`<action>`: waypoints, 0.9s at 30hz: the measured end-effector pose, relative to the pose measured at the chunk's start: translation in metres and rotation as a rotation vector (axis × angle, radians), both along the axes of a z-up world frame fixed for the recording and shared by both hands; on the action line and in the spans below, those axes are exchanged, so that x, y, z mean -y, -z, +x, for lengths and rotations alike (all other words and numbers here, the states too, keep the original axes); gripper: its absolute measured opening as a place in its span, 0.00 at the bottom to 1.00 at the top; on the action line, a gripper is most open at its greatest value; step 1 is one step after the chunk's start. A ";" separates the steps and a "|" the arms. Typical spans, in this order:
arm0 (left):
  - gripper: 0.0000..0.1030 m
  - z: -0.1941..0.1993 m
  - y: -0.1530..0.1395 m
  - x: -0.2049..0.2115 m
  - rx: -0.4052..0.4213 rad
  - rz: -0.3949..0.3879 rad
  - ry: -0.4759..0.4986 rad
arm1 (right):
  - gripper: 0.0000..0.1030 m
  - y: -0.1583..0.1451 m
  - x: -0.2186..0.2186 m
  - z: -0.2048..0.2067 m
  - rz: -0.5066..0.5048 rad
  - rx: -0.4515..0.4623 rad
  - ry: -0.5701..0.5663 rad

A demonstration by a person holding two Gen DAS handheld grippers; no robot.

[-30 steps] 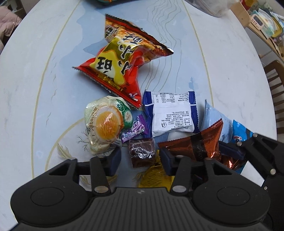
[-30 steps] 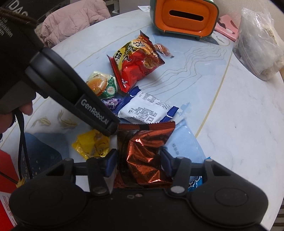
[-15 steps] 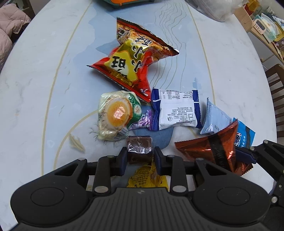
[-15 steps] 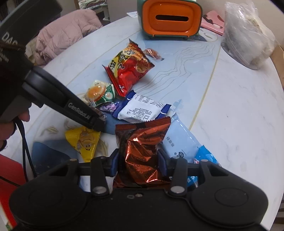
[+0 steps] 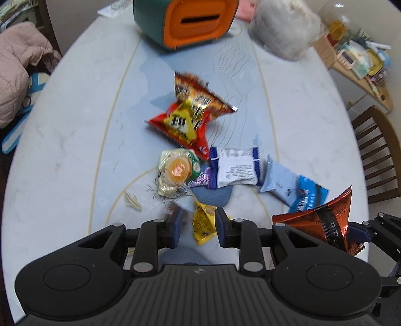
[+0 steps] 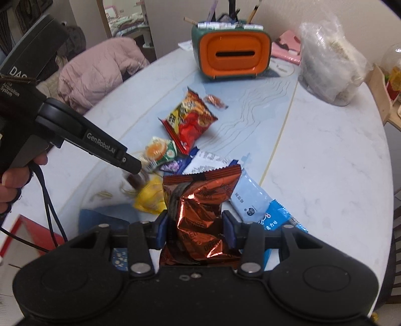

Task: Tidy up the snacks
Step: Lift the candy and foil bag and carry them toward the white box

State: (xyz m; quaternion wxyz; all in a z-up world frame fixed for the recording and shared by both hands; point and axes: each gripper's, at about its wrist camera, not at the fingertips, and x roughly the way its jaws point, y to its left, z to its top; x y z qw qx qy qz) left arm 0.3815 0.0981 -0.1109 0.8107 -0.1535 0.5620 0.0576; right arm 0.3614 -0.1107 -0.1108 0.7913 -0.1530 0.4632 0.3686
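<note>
Left tongs [image 5: 198, 223]: jaws narrow, a modest gap between the blue pads. They have just been closing. From the left wrist camera the gap shows only the yellow packet [image 5: 204, 223] lying on the counter [image 5: 75, 150] below. A brownish blur sits at the tip of the left-side finger. From the right wrist camera a small brown candy [image 6: 134, 179] sits right at the tip of these tongs, above the yellow packet. Cannot tell whether the pads actually press on it. A hand [image 6: 12, 180] grips the handle at the left edge.

Right tongs [image 6: 196, 230]: jaws narrow and have just been closing. Both pads are pressed into the sides of the copper-red foil packet [image 6: 200, 208], which is crumpled between them. Its sealed top edge stands up in front of the camera.

Rest of the snacks lie in a loose cluster mid-counter:
- red-and-yellow chip bag [image 5: 188, 117], farthest out
- round egg-print snack [image 5: 176, 171], just nearer than the chip bag
- small purple candy [image 5: 200, 179], touching the egg-print snack
- white packet with blue ends [image 5: 235, 170], beside the purple candy
- pale blue packet [image 5: 278, 181], right of the white one
- bright blue packet [image 5: 310, 198], overlapping the pale blue one

An orange-fronted green box [image 5: 190, 22] stands at the far end of the counter.
</note>
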 end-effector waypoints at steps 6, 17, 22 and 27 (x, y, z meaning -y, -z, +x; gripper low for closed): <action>0.26 -0.024 -0.029 0.004 0.049 0.017 0.022 | 0.42 -0.032 0.014 -0.022 0.031 0.027 0.017; 0.31 -0.019 0.008 -0.015 -0.071 0.010 -0.012 | 0.42 -0.033 0.020 -0.036 0.055 -0.016 0.030; 0.51 0.000 0.038 -0.021 -0.125 0.013 -0.045 | 0.42 -0.020 0.020 -0.020 0.058 -0.037 0.031; 0.51 0.014 0.066 -0.030 -0.210 -0.007 -0.074 | 0.42 -0.005 0.017 -0.004 0.052 -0.063 0.033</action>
